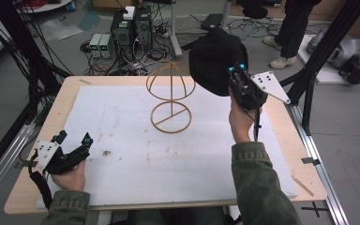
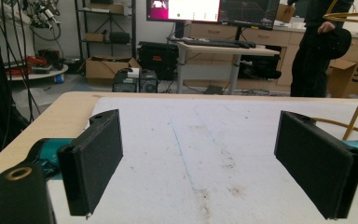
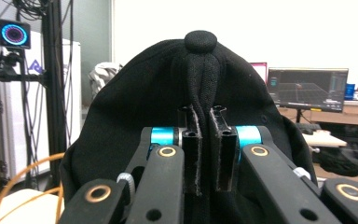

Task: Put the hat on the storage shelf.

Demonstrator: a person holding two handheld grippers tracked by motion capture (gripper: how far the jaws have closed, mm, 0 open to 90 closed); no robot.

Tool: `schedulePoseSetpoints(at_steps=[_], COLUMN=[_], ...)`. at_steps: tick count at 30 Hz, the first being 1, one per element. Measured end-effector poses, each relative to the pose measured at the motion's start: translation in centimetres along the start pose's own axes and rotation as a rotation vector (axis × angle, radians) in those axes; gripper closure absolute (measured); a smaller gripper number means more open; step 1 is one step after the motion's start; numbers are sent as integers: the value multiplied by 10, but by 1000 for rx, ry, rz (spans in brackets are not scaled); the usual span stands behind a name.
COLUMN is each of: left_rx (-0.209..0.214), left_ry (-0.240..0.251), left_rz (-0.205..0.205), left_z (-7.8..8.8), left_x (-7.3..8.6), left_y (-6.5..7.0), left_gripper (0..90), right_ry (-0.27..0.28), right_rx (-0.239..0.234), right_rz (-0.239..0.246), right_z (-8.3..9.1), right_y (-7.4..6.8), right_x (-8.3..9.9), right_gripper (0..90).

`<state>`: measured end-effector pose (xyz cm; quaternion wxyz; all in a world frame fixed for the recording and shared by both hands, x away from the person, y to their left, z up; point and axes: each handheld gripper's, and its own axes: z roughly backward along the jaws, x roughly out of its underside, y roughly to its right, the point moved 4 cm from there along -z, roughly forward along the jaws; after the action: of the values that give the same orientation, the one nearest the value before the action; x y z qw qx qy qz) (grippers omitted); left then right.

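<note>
I have the right gripper (image 1: 238,74) clenched on a fold of the black cap (image 1: 215,61), and in the right gripper view its two jaws stand nearly together with the cloth pinched between them, the cap's top button (image 3: 201,40) sitting straight above the pinch. From the high view the cap hangs in the air off the table, just to the right of the wire hat stand (image 1: 171,96) and about level with its domed top; I cannot tell whether cloth and wire touch. The stand itself is upright on the white mat (image 1: 122,154) near the far middle of the table (image 1: 21,192), its round base flat on the mat, and it is the one thing standing between the cap and the open mat to the left. My left gripper (image 1: 75,143) rests low at the near left corner of the mat, well apart from the stand, released: in the left gripper view its jaws stand wide with only stained mat between them. Beyond the far edge of the table I see computer boxes (image 1: 131,28) and tangled cables on the floor, a person's legs (image 1: 288,33) at the upper right, and a black frame post (image 1: 318,56) slanting down just beside my right hand (image 1: 241,122).
</note>
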<state>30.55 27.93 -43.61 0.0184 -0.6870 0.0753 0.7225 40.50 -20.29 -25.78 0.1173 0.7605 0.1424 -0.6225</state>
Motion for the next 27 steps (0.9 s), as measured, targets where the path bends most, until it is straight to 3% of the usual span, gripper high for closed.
schedulePoseSetpoints(at_steps=[14,27], left_rx=[-1,-9], left_ry=[-2,7], left_rz=[-1,8], left_z=[-1,-2], left_x=[0,0], left_y=[-2,-5], left_gripper=[154,154], right_ry=[1,4], right_rx=[-75,-146], right_rz=[-2,-12], right_z=[-24,-50], right_y=[-29,-64], right_x=[-7,-10], right_gripper=[856,856])
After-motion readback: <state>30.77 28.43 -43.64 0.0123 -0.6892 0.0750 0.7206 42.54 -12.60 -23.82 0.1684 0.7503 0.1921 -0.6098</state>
